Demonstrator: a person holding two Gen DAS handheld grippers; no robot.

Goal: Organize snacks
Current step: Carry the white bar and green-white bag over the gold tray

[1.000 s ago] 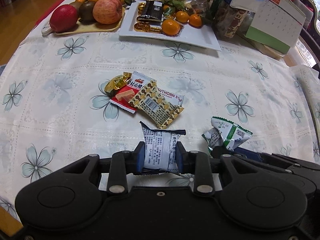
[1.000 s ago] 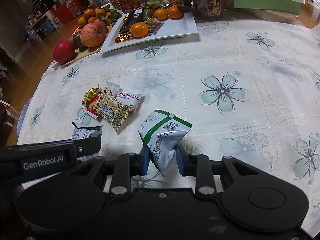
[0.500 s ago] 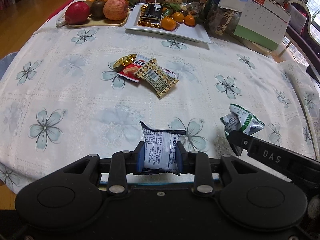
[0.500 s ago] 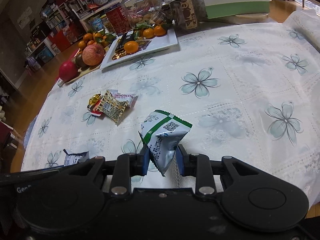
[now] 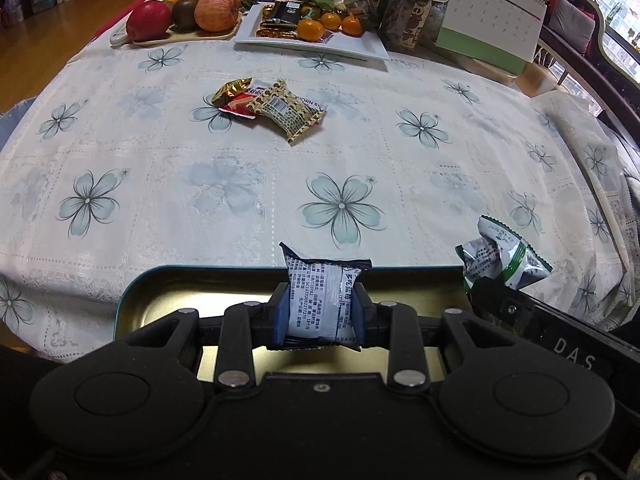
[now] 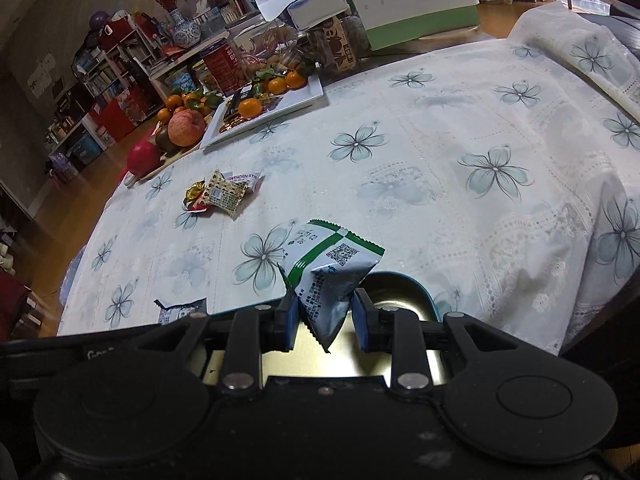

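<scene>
Both claws loaded, poised over tin.
Left claw [image 5: 320,316] clamped on blue packet [image 5: 322,304], right claw [image 6: 325,322] on green packet [image 6: 332,276], above tin [image 5: 168,280]; release low and centred. Remaining snacks [image 5: 272,106] lie farther up tabletop [image 5: 160,184].

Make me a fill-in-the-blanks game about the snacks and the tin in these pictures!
1. The left gripper is shut on a snack whose wrapper is white and dark ____.
2. The right gripper holds a white packet with a ____ stripe.
3. Below both grippers sits an open metal ____.
4. The snack pile out on the cloth lies nearer the fruit than the ____.

Missing words: blue; green; tin; grippers
</scene>
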